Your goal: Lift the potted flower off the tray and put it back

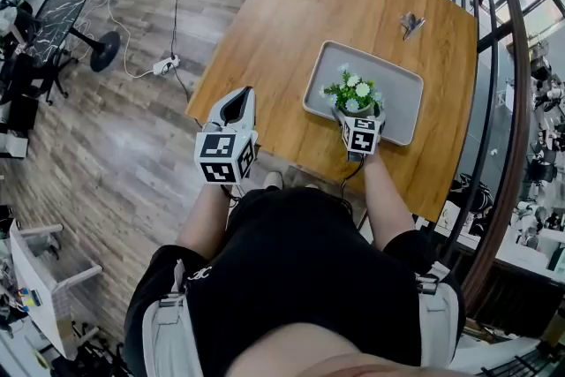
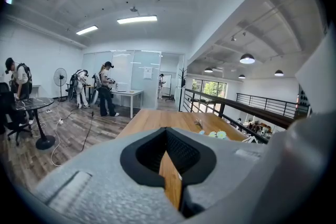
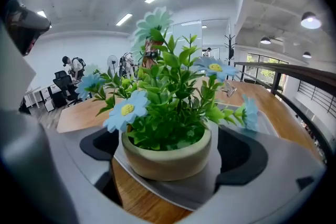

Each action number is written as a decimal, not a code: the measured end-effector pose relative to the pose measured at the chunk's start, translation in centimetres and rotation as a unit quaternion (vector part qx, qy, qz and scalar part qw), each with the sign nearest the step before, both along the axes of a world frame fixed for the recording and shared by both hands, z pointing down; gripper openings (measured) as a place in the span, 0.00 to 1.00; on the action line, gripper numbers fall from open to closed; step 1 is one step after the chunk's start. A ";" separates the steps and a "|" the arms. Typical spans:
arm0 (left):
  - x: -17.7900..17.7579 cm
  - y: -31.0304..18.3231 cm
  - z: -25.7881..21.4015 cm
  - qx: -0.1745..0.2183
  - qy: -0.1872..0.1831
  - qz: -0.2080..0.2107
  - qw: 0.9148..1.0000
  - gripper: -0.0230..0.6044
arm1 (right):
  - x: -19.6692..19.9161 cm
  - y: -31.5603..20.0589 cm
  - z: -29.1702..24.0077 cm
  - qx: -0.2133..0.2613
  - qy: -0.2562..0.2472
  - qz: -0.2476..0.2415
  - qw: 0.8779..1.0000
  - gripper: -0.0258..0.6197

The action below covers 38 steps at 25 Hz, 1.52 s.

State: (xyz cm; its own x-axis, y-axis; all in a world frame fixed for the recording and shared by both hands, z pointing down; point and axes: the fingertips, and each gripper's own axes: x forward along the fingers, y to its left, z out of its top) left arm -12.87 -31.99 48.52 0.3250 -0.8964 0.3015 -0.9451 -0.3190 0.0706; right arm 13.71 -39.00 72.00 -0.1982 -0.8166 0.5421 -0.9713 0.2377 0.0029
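The potted flower [image 1: 351, 93], pale blue daisies and green leaves in a beige pot [image 3: 165, 157], stands on the near left corner of the grey tray [image 1: 388, 79]. My right gripper [image 1: 359, 113] reaches in from the table's near edge. Its jaws stand wide on either side of the pot, and its black pads [image 3: 242, 157] show a slim gap to the pot's wall. The tray's corner [image 3: 181, 190] lies under the pot. My left gripper [image 1: 240, 93] hovers by the table's near left edge, away from the tray, its jaws [image 2: 167, 132] shut on nothing.
The wooden table [image 1: 291, 22] also carries a small metal clip [image 1: 411, 22] beyond the tray. A railing [image 1: 508, 57] runs along the right. Cables and a power strip [image 1: 165, 64] lie on the floor to the left, near a fan stand [image 1: 103, 49]. People [image 2: 105, 89] stand far off.
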 end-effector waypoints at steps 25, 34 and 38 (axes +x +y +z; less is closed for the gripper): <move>-2.3 1.3 0.1 0.002 -0.018 -0.033 0.999 0.06 | -1.3 -1.6 2.0 -0.028 0.004 -0.021 0.999 0.94; -2.3 1.8 0.2 0.003 -0.013 -0.030 0.999 0.06 | -1.3 -1.2 2.3 -0.048 0.001 -0.033 0.998 0.94; -1.9 1.6 -0.1 0.008 -0.011 -0.026 1.000 0.06 | -1.3 -1.5 2.4 -0.055 -0.003 -0.045 0.997 0.94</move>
